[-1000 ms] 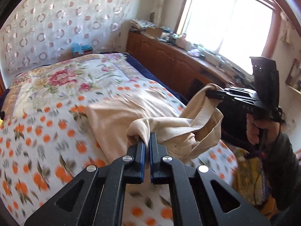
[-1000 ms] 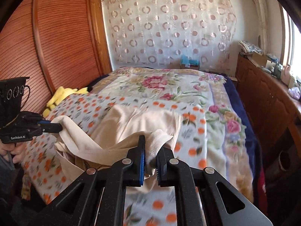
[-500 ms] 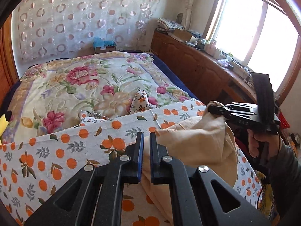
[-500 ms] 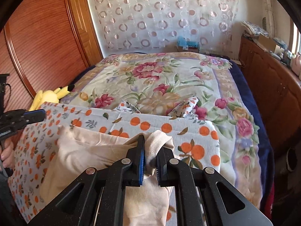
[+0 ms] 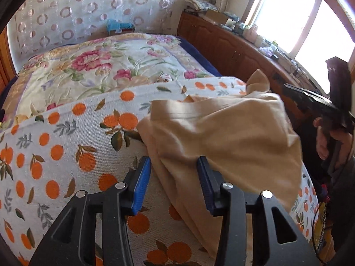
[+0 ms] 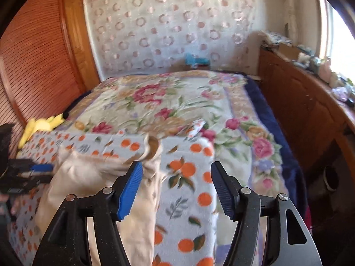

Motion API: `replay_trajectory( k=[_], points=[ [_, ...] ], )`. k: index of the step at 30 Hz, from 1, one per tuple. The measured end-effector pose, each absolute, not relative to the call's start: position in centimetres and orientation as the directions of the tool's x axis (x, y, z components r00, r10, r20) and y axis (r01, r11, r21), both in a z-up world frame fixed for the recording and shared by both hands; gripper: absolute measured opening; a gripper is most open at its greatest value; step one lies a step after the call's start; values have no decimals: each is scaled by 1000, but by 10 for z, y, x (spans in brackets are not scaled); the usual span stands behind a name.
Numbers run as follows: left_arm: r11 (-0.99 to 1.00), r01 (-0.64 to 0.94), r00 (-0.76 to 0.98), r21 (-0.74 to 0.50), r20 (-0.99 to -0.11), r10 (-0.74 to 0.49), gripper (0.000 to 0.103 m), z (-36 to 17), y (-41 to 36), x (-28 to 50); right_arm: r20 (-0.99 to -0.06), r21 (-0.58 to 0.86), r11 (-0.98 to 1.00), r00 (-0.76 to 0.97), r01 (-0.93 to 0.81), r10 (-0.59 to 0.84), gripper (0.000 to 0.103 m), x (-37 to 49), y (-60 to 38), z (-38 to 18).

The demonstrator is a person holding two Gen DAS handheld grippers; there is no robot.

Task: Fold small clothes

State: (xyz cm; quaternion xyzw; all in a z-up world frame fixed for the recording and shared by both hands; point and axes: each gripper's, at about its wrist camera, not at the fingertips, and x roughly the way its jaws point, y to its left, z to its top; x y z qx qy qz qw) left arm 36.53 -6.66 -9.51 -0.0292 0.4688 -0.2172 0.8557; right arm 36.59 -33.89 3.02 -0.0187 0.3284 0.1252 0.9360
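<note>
Both grippers have let go since half a second ago! Left gripper [image 5: 174, 184] now stands wide apart, the beige garment [image 5: 224, 137] bunched between and beyond its fingers, lying on the orange-print blanket [image 5: 66, 146]. Right gripper [image 6: 176, 186] is spread wide too, hovering over that blanket, garment [image 6: 99, 184] just left of its fingertips. Floral quilt [image 6: 168, 102] lies behind.

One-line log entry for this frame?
left gripper: open | right gripper: open | beige garment: lying on orange-print blanket
</note>
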Motion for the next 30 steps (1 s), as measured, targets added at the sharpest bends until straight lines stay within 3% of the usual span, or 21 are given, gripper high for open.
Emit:
replay_trajectory(
  k=[3,9,11,12,13,14,15,17,24,30],
  points=[
    [902,328,447,-282,-795,-411,44,-101,-69,369,-678,92,940,671,-328,301,66,362,-332,11],
    [890,309,446,-336,-775,-448,44,-105,-71,368,-757,135,925,565,-356,328,66,381,-311,-19],
    [874,306,432,-378,-763,-481,38,-105,-69,368,-744,148,918,570,-367,348,66,380,-308,-19],
    [861,308,417,-404,-756,-504,26,-107,-68,369,-742,159,911,563,-380,365,66,378,-306,-18],
    [853,307,406,-421,-753,-518,19,-108,-68,369,-742,155,910,563,-384,364,63,379,-306,-17],
    [851,309,407,-424,-750,-521,15,-108,-68,368,-741,157,906,559,-394,371,43,377,-305,-16],
    [845,317,404,-430,-745,-530,12,-107,-68,368,-742,180,890,537,-418,402,31,379,-304,-15],
    [832,324,396,-451,-734,-552,10,-104,-66,366,-749,193,875,510,-444,423,15,378,-300,-18],
    [780,397,467,-484,-625,-626,9,-50,-32,323,-683,106,853,586,-511,437,11,349,-276,25],
    [810,347,579,-472,-572,-581,8,-19,43,268,-608,42,780,604,-624,516,11,333,-213,78]
  ],
)
